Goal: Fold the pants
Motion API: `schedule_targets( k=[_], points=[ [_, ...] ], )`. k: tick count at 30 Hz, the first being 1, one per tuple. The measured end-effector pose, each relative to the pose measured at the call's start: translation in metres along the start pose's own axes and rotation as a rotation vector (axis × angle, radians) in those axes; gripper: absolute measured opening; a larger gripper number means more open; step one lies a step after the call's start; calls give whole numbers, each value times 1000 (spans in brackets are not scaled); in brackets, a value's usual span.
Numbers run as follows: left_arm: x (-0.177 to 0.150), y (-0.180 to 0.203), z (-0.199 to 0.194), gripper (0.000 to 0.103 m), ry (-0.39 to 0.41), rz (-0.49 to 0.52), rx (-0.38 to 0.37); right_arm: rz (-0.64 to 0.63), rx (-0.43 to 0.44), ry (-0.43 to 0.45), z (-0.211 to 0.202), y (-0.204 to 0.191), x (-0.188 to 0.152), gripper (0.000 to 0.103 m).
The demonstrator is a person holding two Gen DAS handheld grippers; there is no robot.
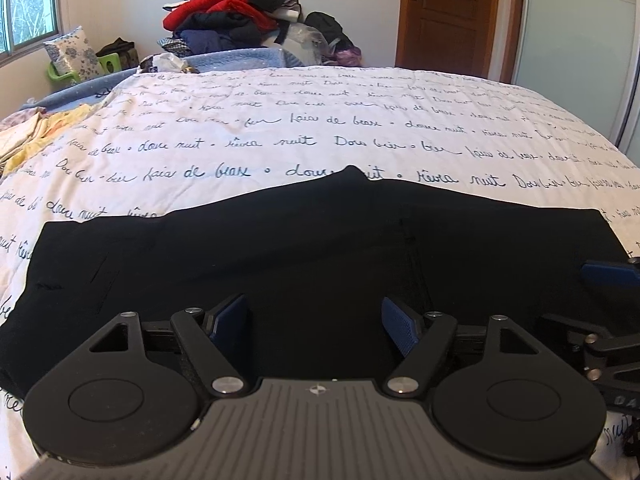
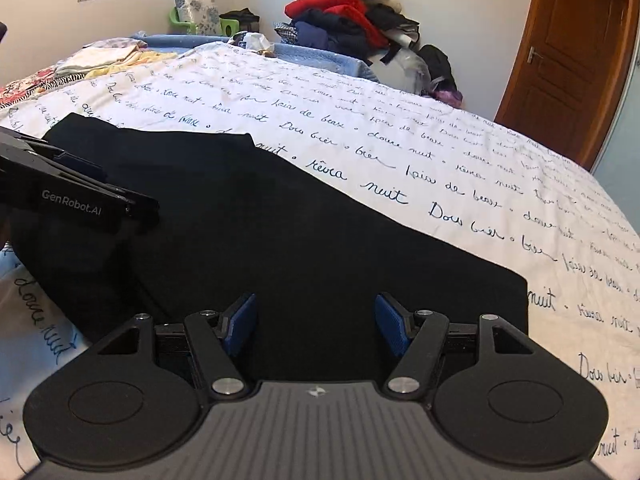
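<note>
Bedroom with pale walls, a white bedspread printed with dark cursive script covering the bed.

Left gripper low over the black pants, both blue pads spread wide apart, nothing between them but dark cloth below. Right gripper likewise over the pants, jaws parted wide, gripping nothing. Contact with the fabric impossible to judge from either view.

Pants spread flat on the near part of the bedspread, folded into a broad dark band, far edge uneven with 1 small peak in the left wrist view. In the right wrist view, far-right corner of the pants squared off, white bedspread beyond it. Left gripper seen from the side over the pants' left part in that view, lettering on its body.

Beyond the pants: light folded linens at the bedspread's left edge, a blue blanket at its far end. Behind that, a heap of clothes, red and dark, against the wall. Floral pillow under the window, left of the heap. Wooden door right of the heap.
</note>
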State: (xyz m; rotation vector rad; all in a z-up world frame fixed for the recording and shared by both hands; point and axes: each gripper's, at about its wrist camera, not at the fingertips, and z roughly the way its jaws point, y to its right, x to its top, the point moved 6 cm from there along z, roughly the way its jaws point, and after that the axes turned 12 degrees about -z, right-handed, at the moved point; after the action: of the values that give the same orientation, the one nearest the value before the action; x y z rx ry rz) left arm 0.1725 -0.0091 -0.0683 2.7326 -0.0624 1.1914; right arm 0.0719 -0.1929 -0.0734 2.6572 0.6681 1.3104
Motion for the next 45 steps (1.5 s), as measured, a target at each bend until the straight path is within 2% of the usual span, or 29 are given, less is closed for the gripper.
schedule_targets(
  k=[6,13,17,20,26,31,37,39,41,42,45],
  points=[
    [-1,-10,-5,78,11,-10,15,8,-5,45,-21,2,4,65],
    [-1,-22,-9,79,18,-17,26,-104,-5,-30,-12,-15,2,65],
    [2,-31,-11,80,35,-29,48,-148,9,14,-24,-23,21,65],
    [4,-41,-12,85,45,-46,63,-169,19,46,-25,-29,33,65],
    [-2,-50,-13,86,38,-49,72,-217,56,14,-7,-47,36,64],
    [-6,-52,-13,88,47,-35,70,-224,62,32,-8,-58,44,65],
    [-7,-56,-20,89,64,-36,66,-266,58,-21,1,-63,39,65],
    [-3,-64,-25,89,91,-57,82,-243,66,9,-7,-63,46,66],
    [6,-81,-28,89,115,-97,109,-214,99,62,-16,-65,57,84],
    [9,-90,-30,89,126,-124,128,-211,110,96,-22,-68,63,87],
    [18,-127,-31,89,141,-223,189,-257,116,192,-34,-84,82,89]
  ],
)
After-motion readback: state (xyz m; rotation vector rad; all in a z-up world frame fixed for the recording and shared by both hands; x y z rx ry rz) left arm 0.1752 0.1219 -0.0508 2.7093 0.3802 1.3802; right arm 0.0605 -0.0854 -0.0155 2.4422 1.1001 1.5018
